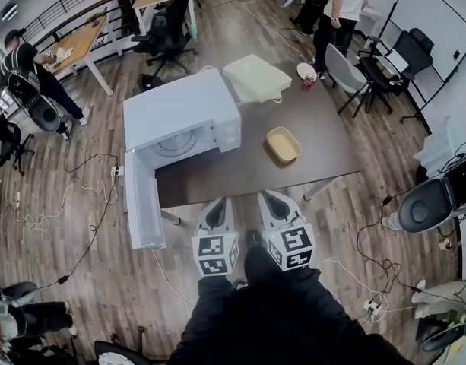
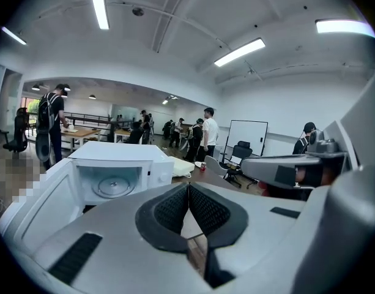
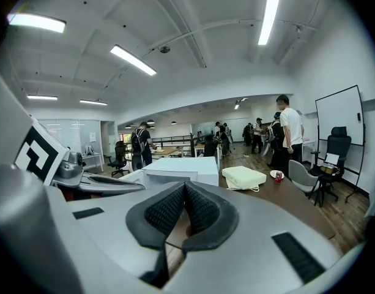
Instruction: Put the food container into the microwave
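The tan food container point(image 1: 283, 144) lies empty on the dark table point(image 1: 240, 169), right of the white microwave point(image 1: 181, 116). The microwave's door point(image 1: 142, 201) hangs wide open past the table's front left edge, and the glass turntable point(image 2: 113, 186) shows inside the bare cavity. My left gripper point(image 1: 218, 203) and right gripper point(image 1: 270, 197) hover side by side at the table's near edge, both shut with nothing between the pads. The container sits ahead and to the right of the right gripper. Neither gripper view shows the container.
A cream-coloured flat case point(image 1: 257, 77) lies at the table's far side, with a red can point(image 1: 307, 83) and a white bowl point(image 1: 306, 70) beside it. A grey chair point(image 1: 343, 71) stands at the far right corner. Cables point(image 1: 80, 192) trail on the floor left. People stand farther back.
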`<state>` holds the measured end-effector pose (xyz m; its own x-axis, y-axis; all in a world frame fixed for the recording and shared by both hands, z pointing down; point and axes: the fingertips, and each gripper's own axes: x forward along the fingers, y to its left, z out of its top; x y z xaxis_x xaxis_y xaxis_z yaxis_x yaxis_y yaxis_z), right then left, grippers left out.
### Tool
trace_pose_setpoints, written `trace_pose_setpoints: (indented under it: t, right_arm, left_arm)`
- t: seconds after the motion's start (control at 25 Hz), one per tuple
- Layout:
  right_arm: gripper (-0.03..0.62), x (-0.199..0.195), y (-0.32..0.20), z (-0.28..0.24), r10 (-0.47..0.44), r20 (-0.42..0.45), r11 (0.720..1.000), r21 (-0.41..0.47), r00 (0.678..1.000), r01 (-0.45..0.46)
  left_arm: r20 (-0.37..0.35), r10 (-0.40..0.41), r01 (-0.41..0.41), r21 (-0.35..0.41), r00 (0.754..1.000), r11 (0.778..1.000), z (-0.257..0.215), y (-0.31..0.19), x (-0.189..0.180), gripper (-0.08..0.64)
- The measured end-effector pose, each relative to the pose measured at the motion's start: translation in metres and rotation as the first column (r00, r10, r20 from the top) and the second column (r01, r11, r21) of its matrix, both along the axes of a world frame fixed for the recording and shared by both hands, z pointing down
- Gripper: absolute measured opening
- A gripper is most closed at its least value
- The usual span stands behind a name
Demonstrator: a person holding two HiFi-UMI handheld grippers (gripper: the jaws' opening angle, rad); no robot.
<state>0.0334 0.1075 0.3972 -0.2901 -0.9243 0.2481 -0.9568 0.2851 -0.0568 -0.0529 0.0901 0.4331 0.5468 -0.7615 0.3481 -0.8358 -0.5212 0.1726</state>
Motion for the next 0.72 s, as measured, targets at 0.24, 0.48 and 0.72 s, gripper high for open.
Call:
trace_pose_setpoints:
  t: [0.24,0.48,0.72]
  right_arm:
    - [0.023,0.036,-0.067,0.012,-0.018,0.015,0.999,-0.033,1.0,0.018]
    - [0.023,0.078,-0.116,0.042,-0.017,0.038,0.994,-0.106,0.999,0.021]
    - [0.023,0.11,-0.15,0.078,-0.011,0.047,0.983,-0.181,0.999,0.019]
  left_arm:
    - [0.017,0.005,-0.004,-0.025,1.0,1.0,0.012,-0.067,0.04,0.034]
    - [0.025,0.006,-0.004,-0.075,1.0,0.997,0.038,-0.115,0.081,0.034]
    - [0.043,0.012,-0.006,-0.138,0.999,0.99,0.07,-0.148,0.109,0.034]
